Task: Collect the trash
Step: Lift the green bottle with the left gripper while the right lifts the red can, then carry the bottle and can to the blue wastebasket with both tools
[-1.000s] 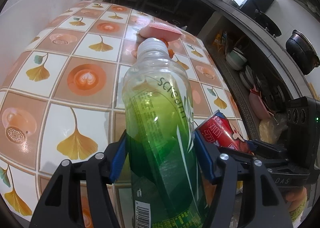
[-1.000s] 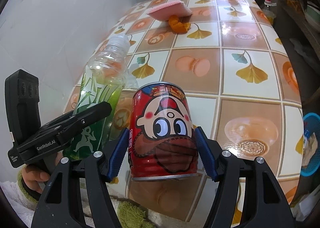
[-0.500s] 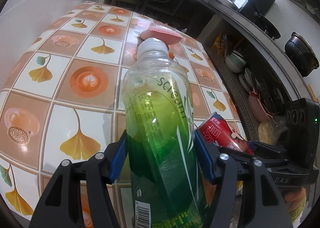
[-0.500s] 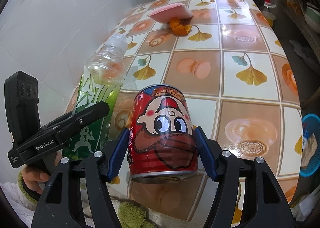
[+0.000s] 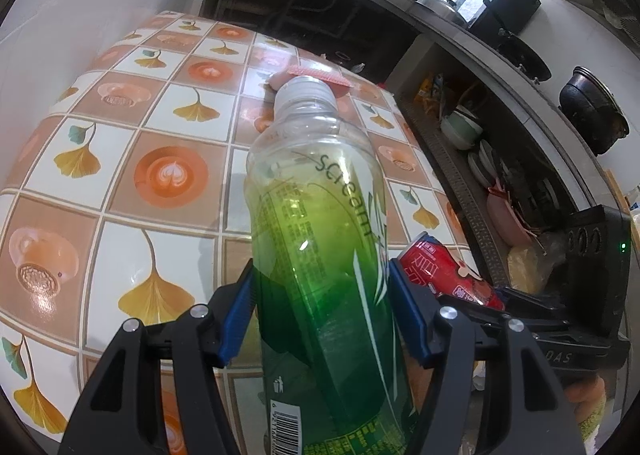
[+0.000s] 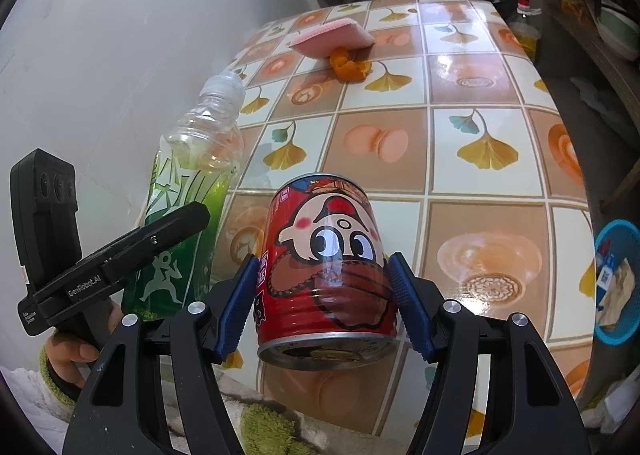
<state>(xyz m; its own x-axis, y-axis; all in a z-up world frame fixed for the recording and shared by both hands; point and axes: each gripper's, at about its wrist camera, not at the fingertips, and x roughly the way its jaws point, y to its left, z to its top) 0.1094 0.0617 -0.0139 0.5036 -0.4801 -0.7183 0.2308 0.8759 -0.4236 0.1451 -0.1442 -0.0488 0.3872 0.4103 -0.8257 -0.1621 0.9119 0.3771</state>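
Note:
A green plastic bottle [image 5: 320, 239] with a white cap sits between the blue pads of my left gripper [image 5: 320, 315], which is shut on its body. My right gripper [image 6: 324, 307] is shut on a red cartoon can [image 6: 326, 267], lifted and tilted above the table's near edge. In the right wrist view the bottle [image 6: 188, 207] and the left gripper's body stand to the left of the can. From the left wrist view the can [image 5: 444, 275] shows just right of the bottle. Orange peel [image 6: 348, 65] lies far back on the table beside a pink sponge [image 6: 330, 37].
The tiled-pattern table [image 6: 460, 143] stands against a white wall on the left. A blue basket [image 6: 618, 283] with scraps in it sits below the table's right edge. Dark shelves with bowls and dishes [image 5: 464, 131] run along the right. A hand in a green sleeve [image 6: 68, 355] holds the left gripper.
The red can has risen off the table and tipped forward in my right gripper, so its bottom rim now shows. The bottle stays gripped, lifted slightly.

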